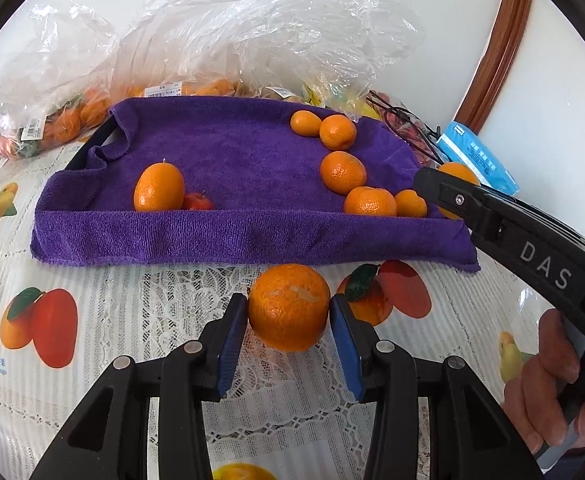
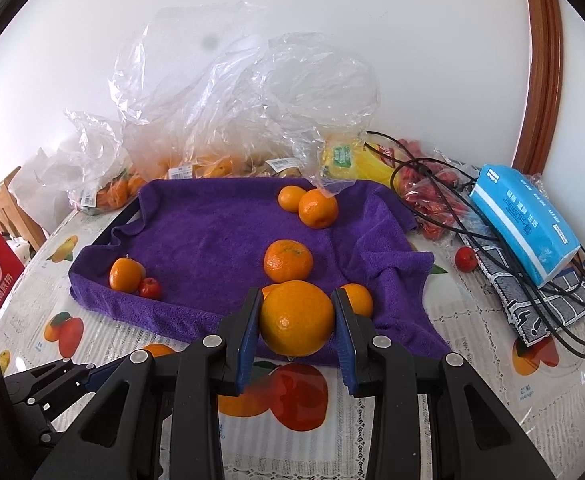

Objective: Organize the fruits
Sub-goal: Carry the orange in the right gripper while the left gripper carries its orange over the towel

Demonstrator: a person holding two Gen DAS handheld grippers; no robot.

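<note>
My left gripper [image 1: 289,312] is shut on an orange [image 1: 289,306] with a scuffed peel, held over the tablecloth just in front of the purple towel [image 1: 228,152]. My right gripper [image 2: 296,316] is shut on a smooth orange [image 2: 297,318] above the towel's [image 2: 212,232] near right edge; it shows at the right of the left wrist view [image 1: 458,190]. Several oranges lie on the towel's right side [image 1: 342,172]. One orange [image 1: 158,193] and a small red fruit [image 1: 197,202] lie at its left.
Clear plastic bags of fruit [image 1: 72,116] stand behind the towel against the wall. A blue tissue pack [image 2: 526,216], black cables [image 2: 532,280], a bag of red fruit [image 2: 428,196] and a loose red fruit [image 2: 465,258] lie to the right. The fruit-print tablecloth [image 1: 92,320] covers the table.
</note>
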